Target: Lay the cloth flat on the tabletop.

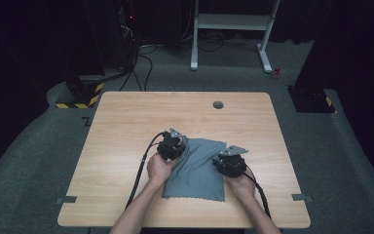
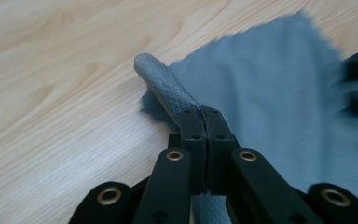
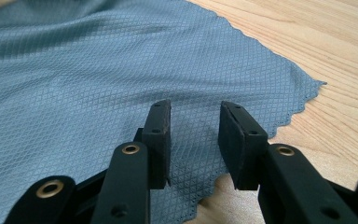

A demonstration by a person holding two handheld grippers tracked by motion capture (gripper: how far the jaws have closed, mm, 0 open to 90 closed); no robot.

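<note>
Grey microfibre cloth (image 1: 197, 168) lies flat on the desk (image 1: 126, 122), long axis running away from me, between both hands. My left tool (image 1: 171, 146) sits at the cloth's far-left corner and is clenched on it: in the left gripper view the jaws meet with a fold of cloth (image 2: 165, 88) pinched and sticking up past the tips. My right tool (image 1: 230, 163) is at the right edge, jaws apart, straddling cloth (image 3: 121, 70) near the scalloped hem without pinching. The cloth runs right from the held corner, so the right tool needs to bite that edge next, I reckon.
</note>
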